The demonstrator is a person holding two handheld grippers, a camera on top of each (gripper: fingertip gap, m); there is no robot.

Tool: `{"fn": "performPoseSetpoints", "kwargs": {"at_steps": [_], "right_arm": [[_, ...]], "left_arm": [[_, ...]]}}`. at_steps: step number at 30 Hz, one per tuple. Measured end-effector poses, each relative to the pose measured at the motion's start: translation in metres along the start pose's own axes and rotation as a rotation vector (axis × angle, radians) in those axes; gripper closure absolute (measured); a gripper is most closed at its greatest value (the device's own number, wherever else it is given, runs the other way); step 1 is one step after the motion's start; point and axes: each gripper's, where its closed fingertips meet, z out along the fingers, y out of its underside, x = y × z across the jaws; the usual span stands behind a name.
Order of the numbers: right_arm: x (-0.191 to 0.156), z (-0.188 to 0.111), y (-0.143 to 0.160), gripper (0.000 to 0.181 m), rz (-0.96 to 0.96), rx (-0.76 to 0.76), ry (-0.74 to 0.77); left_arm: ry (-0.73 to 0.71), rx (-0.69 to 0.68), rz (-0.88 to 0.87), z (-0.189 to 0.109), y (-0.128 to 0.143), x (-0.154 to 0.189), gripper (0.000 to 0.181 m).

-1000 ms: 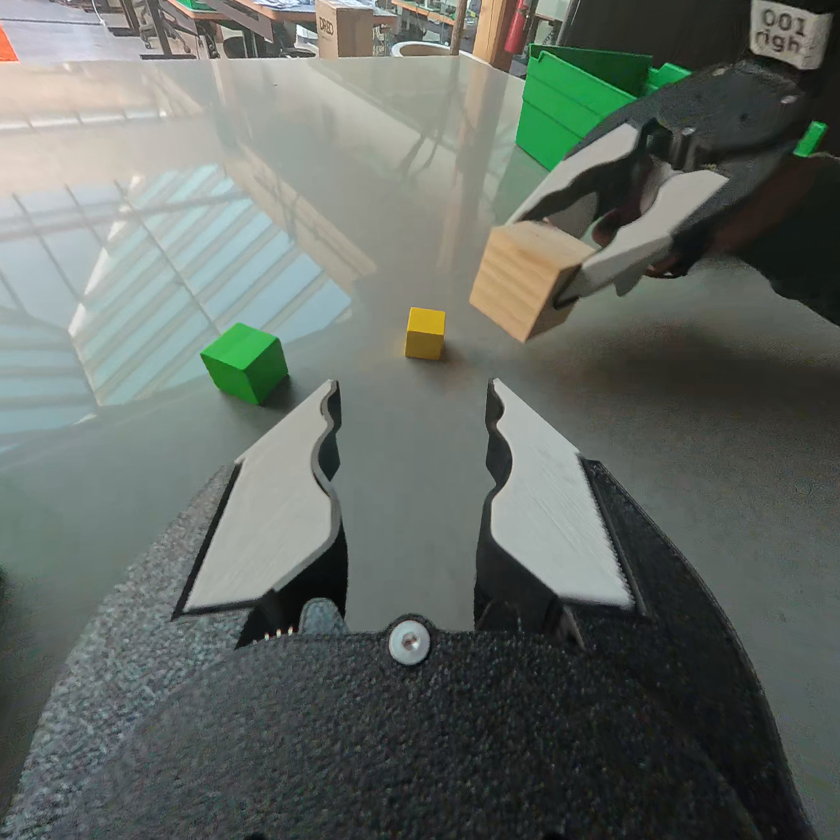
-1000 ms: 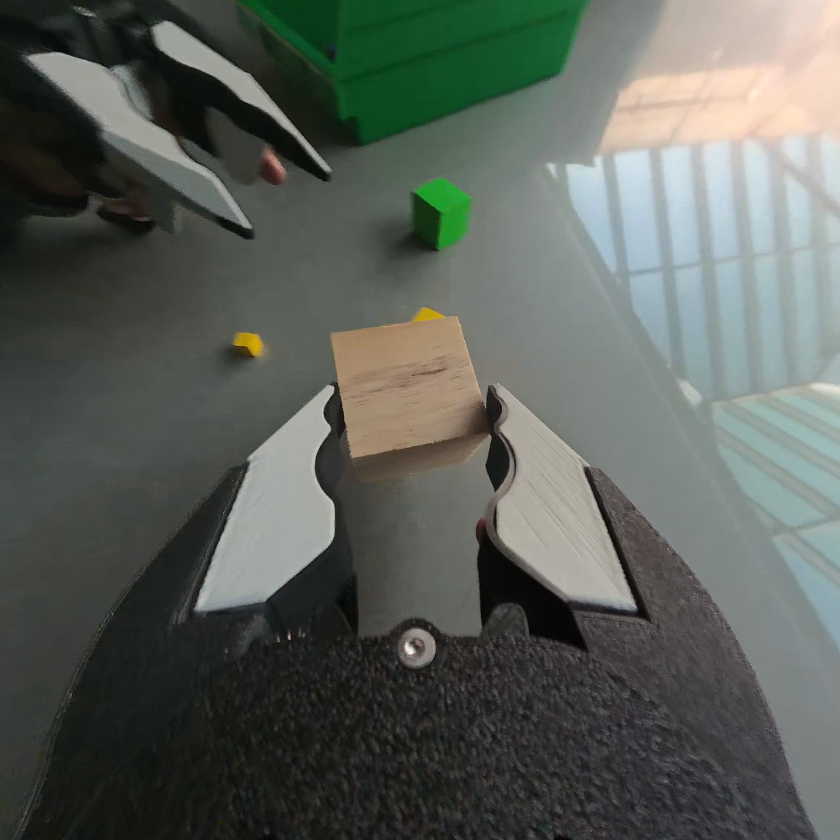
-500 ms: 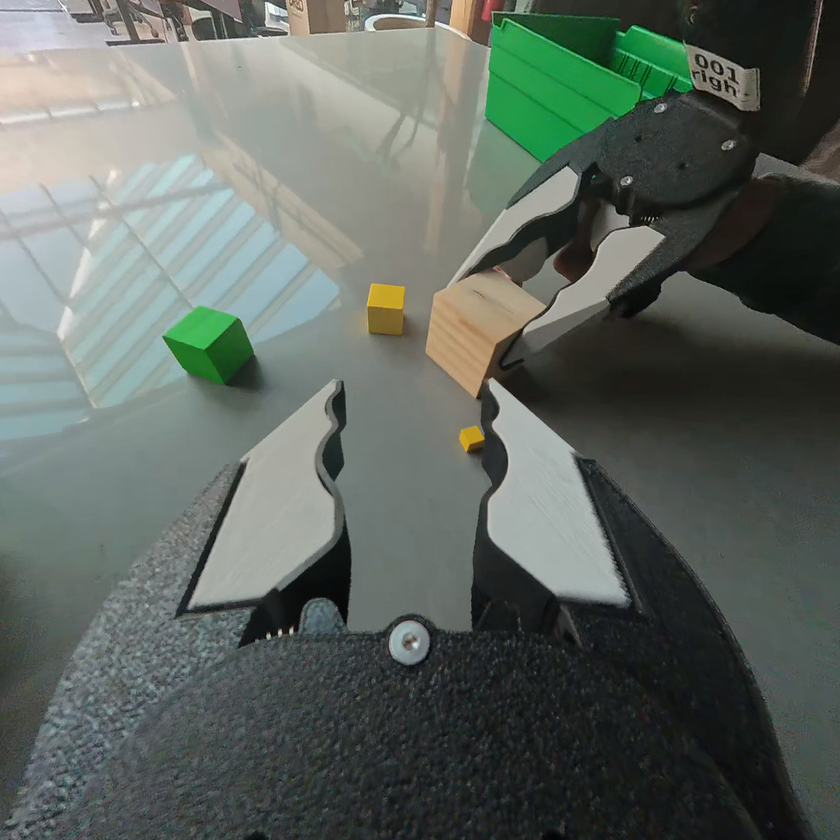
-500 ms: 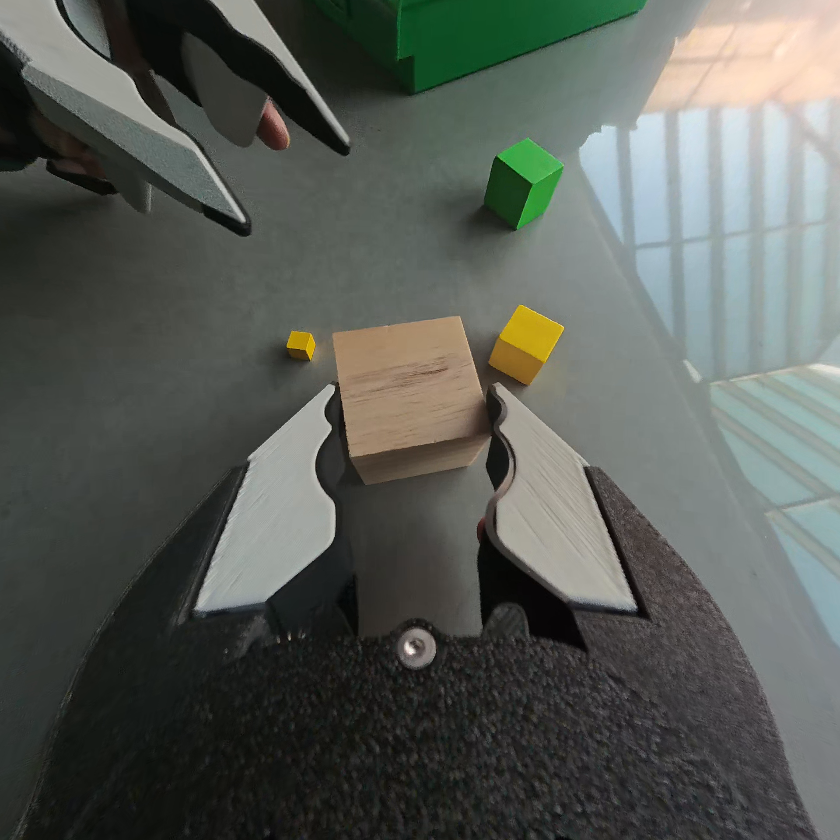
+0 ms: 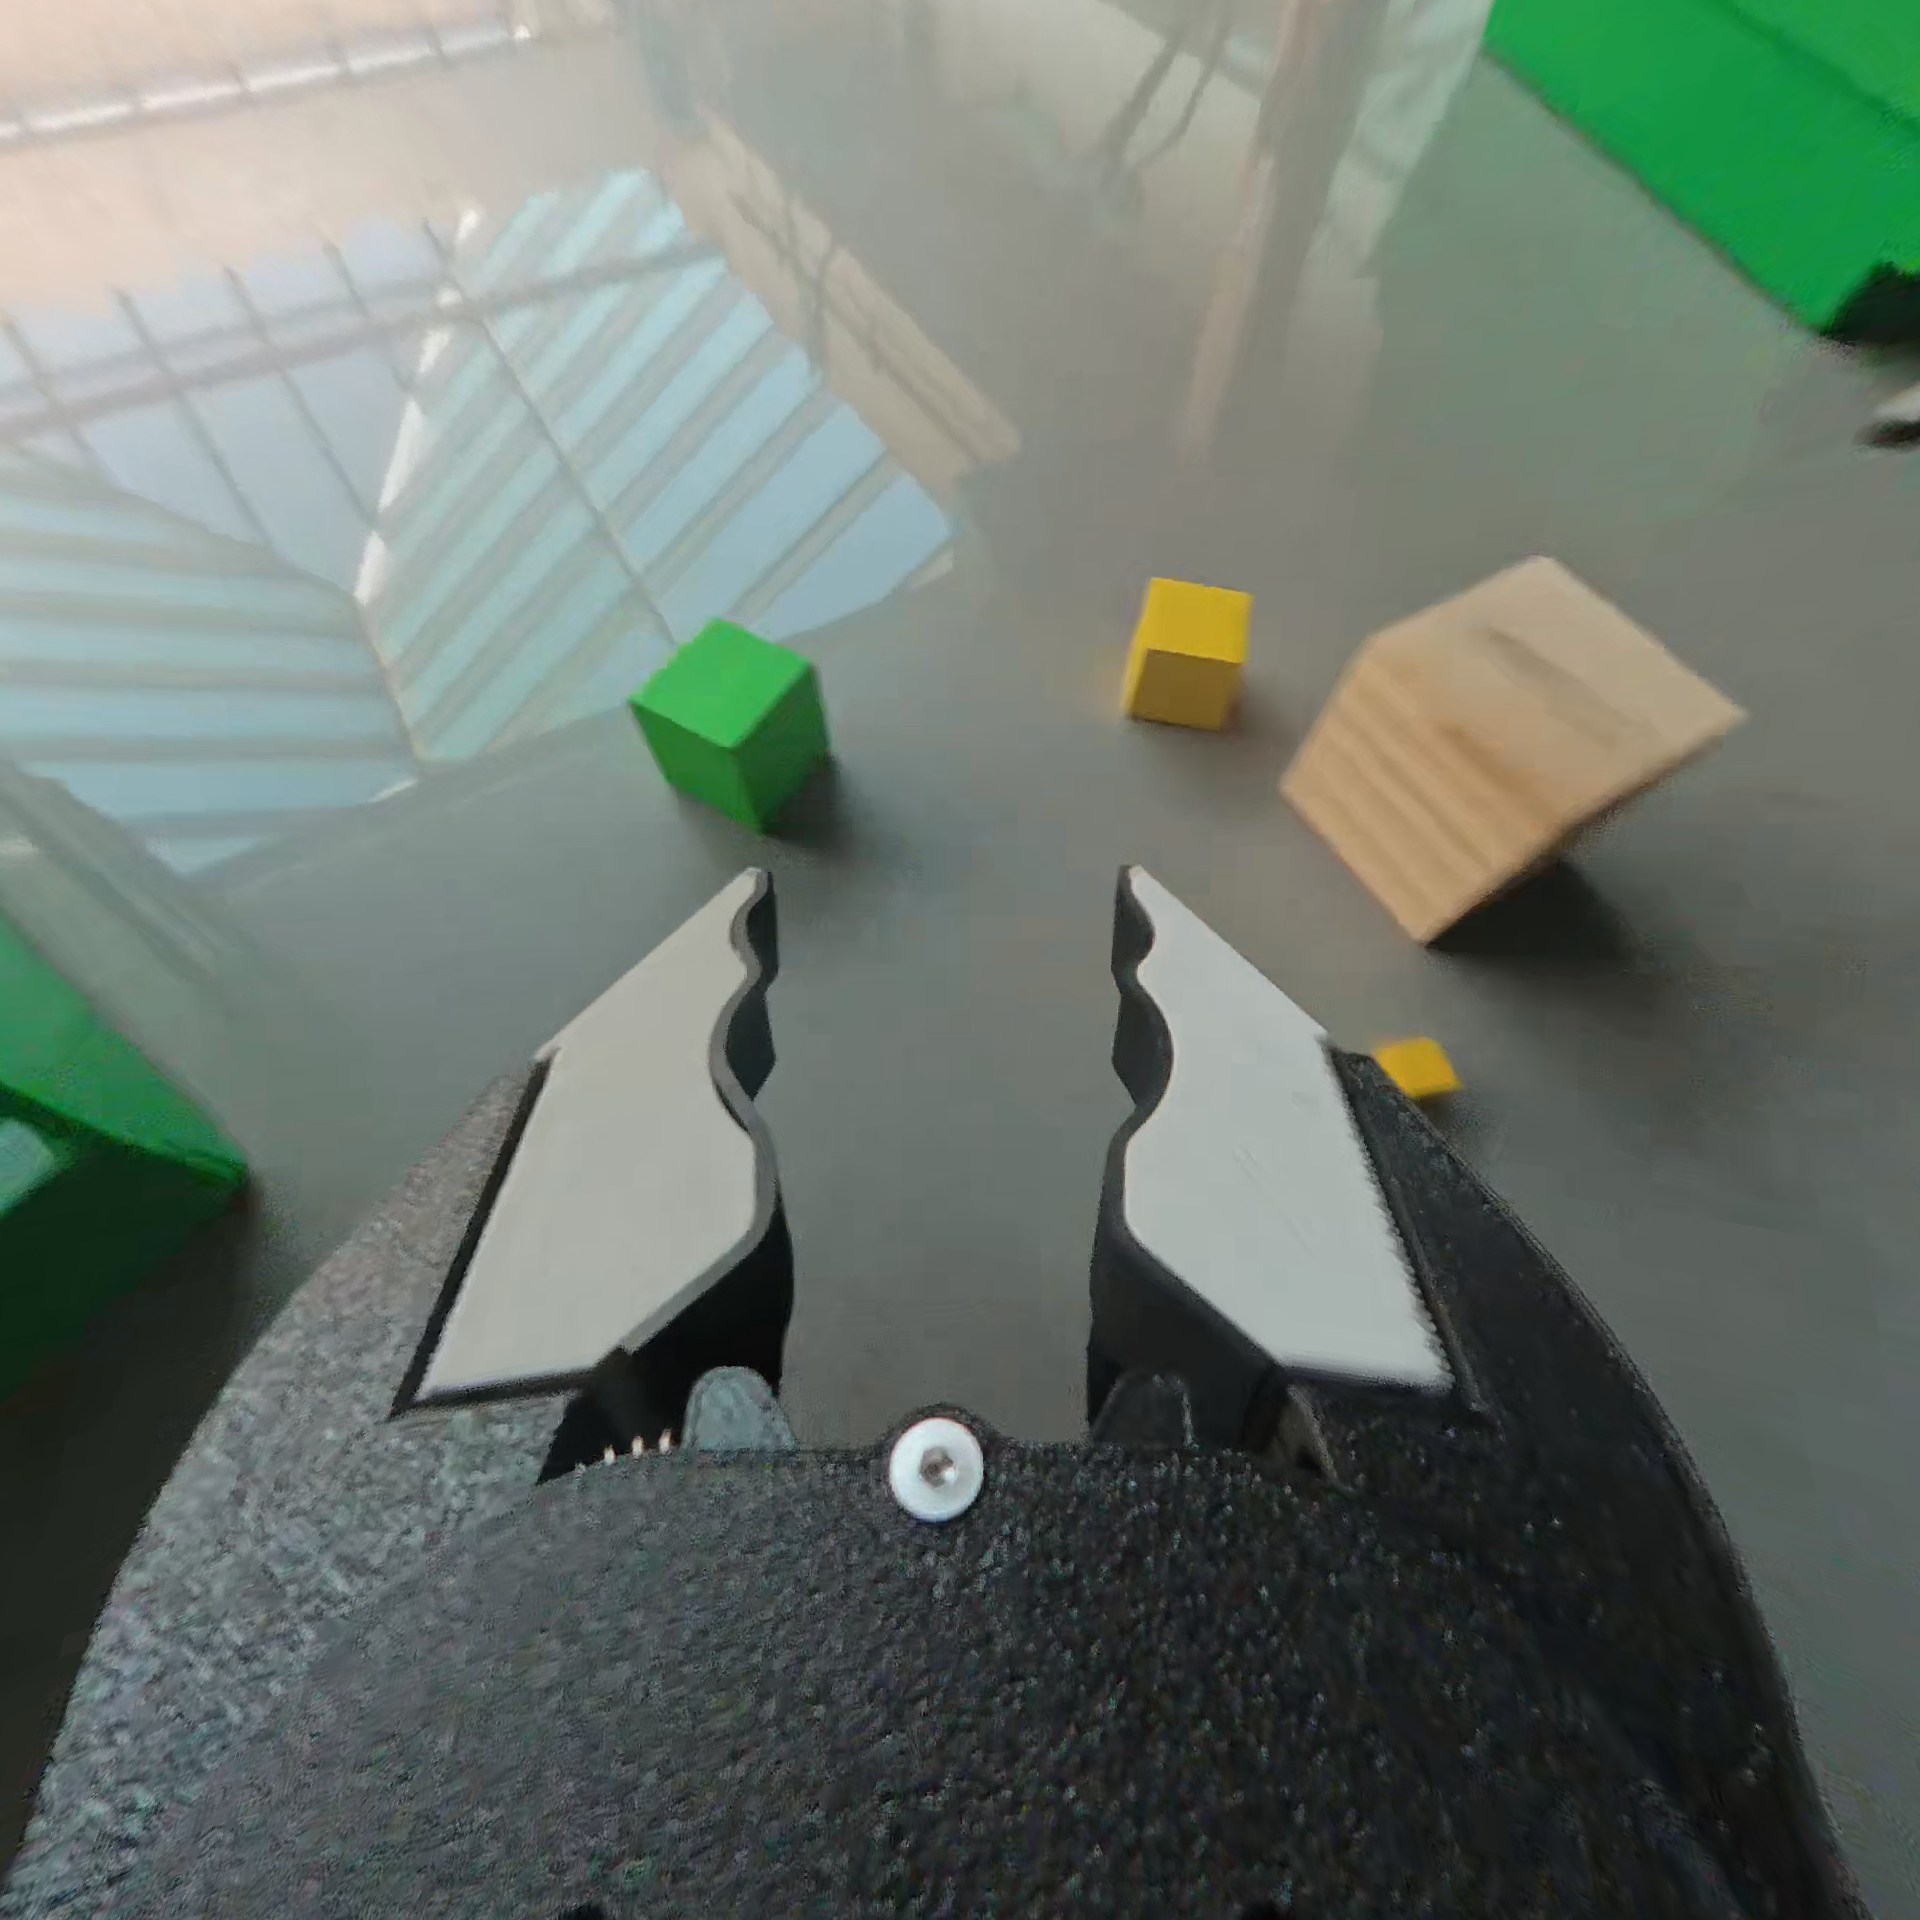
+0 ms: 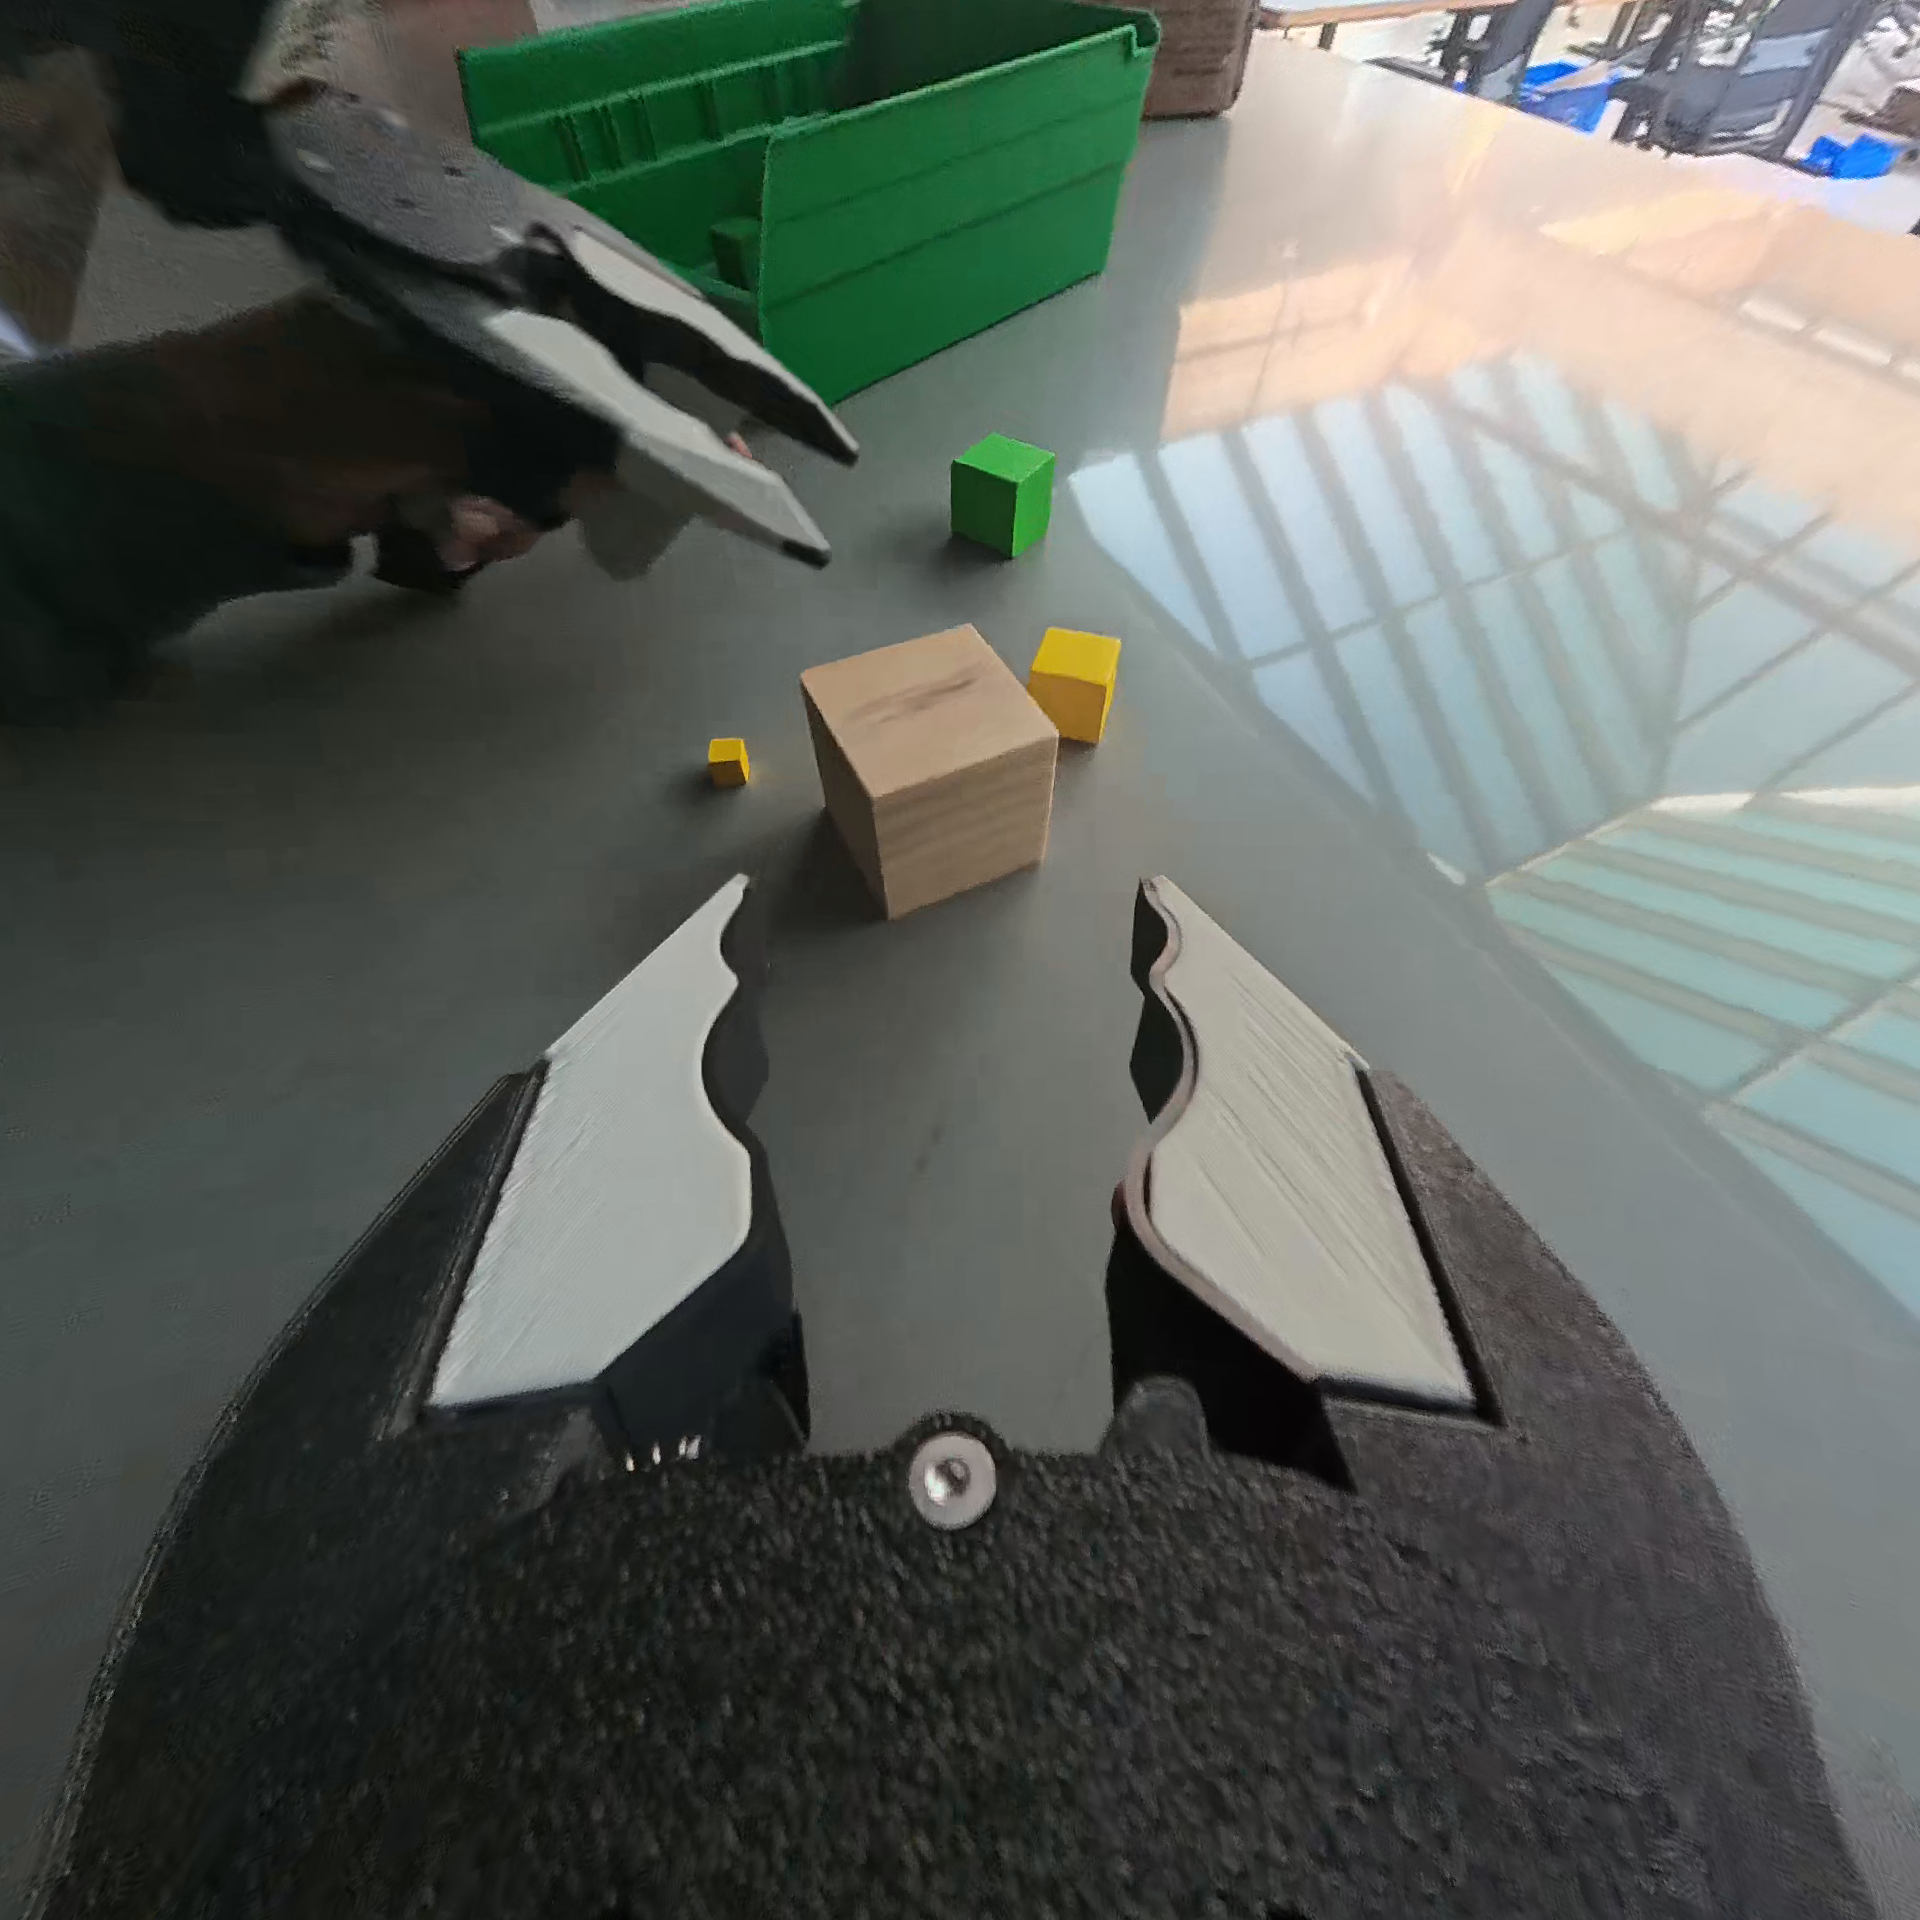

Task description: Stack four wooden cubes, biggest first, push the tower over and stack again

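Observation:
A plain wooden cube (image 6: 930, 764) stands on the grey table, also in the left wrist view (image 5: 1496, 743). My right gripper (image 6: 940, 883) is open and empty, just short of the cube and apart from it. My left gripper (image 5: 940, 883) is open and empty above the table; it also shows in the right wrist view (image 6: 831, 499), held by a hand. Nearest ahead of it is a green cube (image 5: 732, 717) (image 6: 1000, 494). A yellow cube (image 5: 1190, 649) (image 6: 1075, 681) sits beside the wooden one. A tiny yellow cube (image 5: 1415, 1065) (image 6: 727, 761) lies by my left gripper's right finger.
An open green bin (image 6: 935, 177) stands at the far side of the table, and shows at the top right of the left wrist view (image 5: 1704, 135). A green block edge (image 5: 94, 1122) sits at the left. The glossy table top (image 6: 1455, 727) reflects windows. The green cube (image 5: 732, 717) lies some 5 cm from my left tips, 25 cm from my right tips. My right wrist view (image 6: 981, 461) looks at it from another angle.
My right gripper set the wooden cube on the table, opened and drew back from it. My left gripper swung left, toward the green cube.

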Motion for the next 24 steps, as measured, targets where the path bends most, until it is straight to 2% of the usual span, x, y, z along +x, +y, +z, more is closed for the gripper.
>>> {"fn": "performPoseSetpoints", "kwargs": {"at_steps": [5, 9, 11, 15, 16, 20, 24], "right_arm": [[-0.013, -0.033, 0.016, 0.117, 0.043, 0.034, 0.005], [-0.016, -0.051, 0.018, 0.119, 0.065, 0.063, 0.014], [-0.015, -0.056, 0.017, 0.119, 0.071, 0.076, 0.023], [-0.014, -0.057, 0.014, 0.12, 0.082, 0.102, 0.019], [-0.014, -0.055, 0.014, 0.12, 0.083, 0.104, 0.018], [-0.017, -0.046, 0.009, 0.12, 0.079, 0.113, -0.003], [-0.021, -0.04, 0.006, 0.12, 0.075, 0.115, -0.021]], "left_arm": [[0.011, -0.046, -0.02, 0.035, -0.016, -0.032, 0.108], [0.025, -0.154, 0.01, 0.06, -0.009, -0.046, 0.103], [0.039, -0.184, 0.043, 0.064, -0.006, -0.047, 0.11], [0.058, -0.172, 0.096, 0.062, -0.007, -0.044, 0.137], [0.072, -0.158, 0.111, 0.06, -0.008, -0.041, 0.144], [0.178, -0.093, 0.183, 0.045, -0.015, -0.017, 0.145], [0.474, 0.073, 0.233, 0.009, -0.047, 0.045, 0.145]]}}
